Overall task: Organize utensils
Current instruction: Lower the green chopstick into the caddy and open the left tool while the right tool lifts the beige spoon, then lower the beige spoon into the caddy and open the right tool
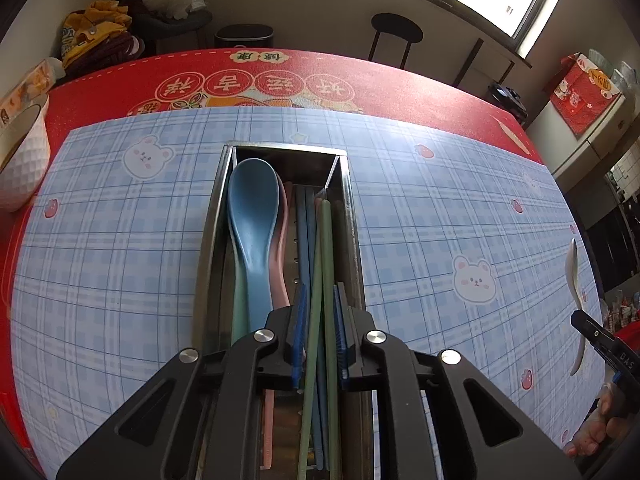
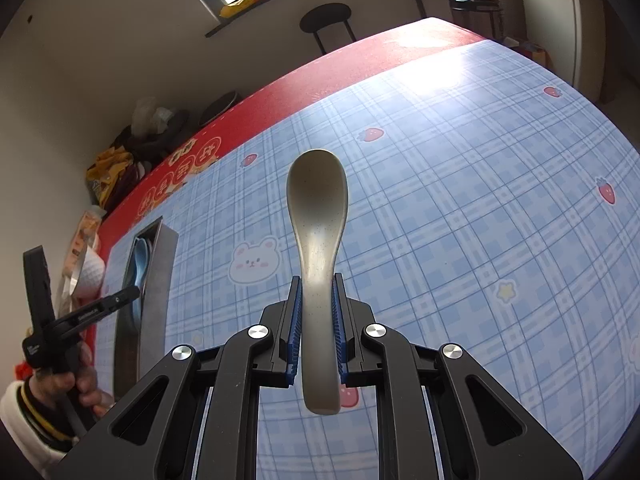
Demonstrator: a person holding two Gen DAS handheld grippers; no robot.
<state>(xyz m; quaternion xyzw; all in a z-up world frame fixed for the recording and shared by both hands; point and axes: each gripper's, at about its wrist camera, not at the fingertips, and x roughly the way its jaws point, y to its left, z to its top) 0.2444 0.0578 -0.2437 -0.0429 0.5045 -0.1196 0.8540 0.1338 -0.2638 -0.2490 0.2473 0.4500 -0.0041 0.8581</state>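
A steel utensil tray (image 1: 218, 216) lies on the blue plaid mat; it also shows in the right wrist view (image 2: 158, 272). In it lie a blue spoon (image 1: 254, 216), a pink spoon (image 1: 283, 240) under it, blue chopsticks (image 1: 306, 232) and green chopsticks (image 1: 325, 248). My left gripper (image 1: 319, 328) is over the tray's near end, its pads close around the green chopsticks. My right gripper (image 2: 317, 320) is shut on the handle of a beige spoon (image 2: 318, 208) and holds it above the mat, right of the tray. The beige spoon also shows in the left wrist view (image 1: 574, 276).
A white textured bowl (image 1: 22, 160) stands at the mat's left edge, with a snack box behind it. The red tablecloth (image 1: 400, 76) runs past the mat. A stool (image 1: 396, 36), a bin and a chair piled with clothes stand beyond the table.
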